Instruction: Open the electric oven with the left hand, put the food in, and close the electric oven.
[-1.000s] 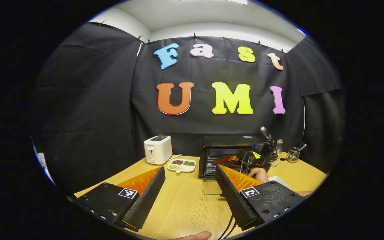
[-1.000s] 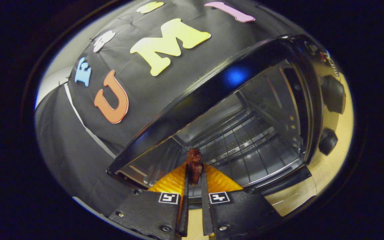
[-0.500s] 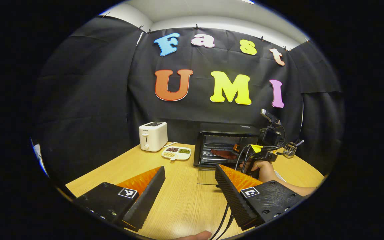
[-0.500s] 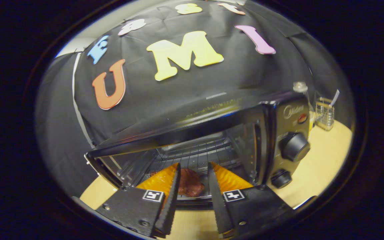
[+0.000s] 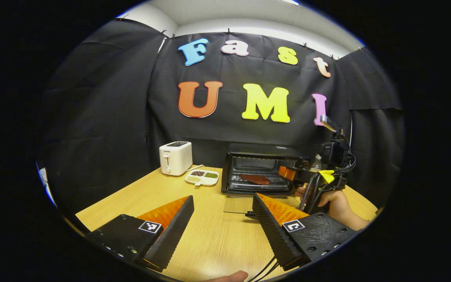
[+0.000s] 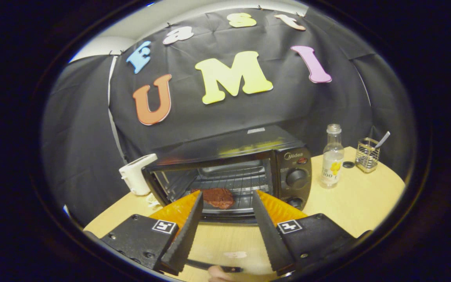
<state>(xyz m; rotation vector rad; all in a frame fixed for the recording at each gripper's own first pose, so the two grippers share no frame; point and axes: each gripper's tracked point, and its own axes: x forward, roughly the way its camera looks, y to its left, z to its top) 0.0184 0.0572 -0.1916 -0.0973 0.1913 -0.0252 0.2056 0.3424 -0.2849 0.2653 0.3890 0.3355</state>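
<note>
The black electric oven [image 5: 262, 169] [image 6: 233, 168] stands open on the wooden table, its glass door [image 5: 239, 203] folded down flat. A brown piece of meat [image 5: 254, 179] [image 6: 217, 197] lies on the wire rack inside. My right gripper [image 6: 227, 194] is open and holds nothing, a short way in front of the oven mouth. In the left gripper view the right gripper [image 5: 290, 174] sits at the oven's right front corner, held by a hand [image 5: 335, 201]. My left gripper [image 5: 223, 198] is open over the table, well back from the door.
A white toaster [image 5: 175, 158] [image 6: 136, 179] and a divided dish of grains [image 5: 202, 177] stand left of the oven. To the oven's right are a clear bottle [image 6: 332, 160] and a wire utensil holder [image 6: 367, 159]. Cables hang from the right gripper.
The right gripper let go of the meat, opened and drew back out of the oven. The meat now lies on the rack. The left gripper has barely moved.
</note>
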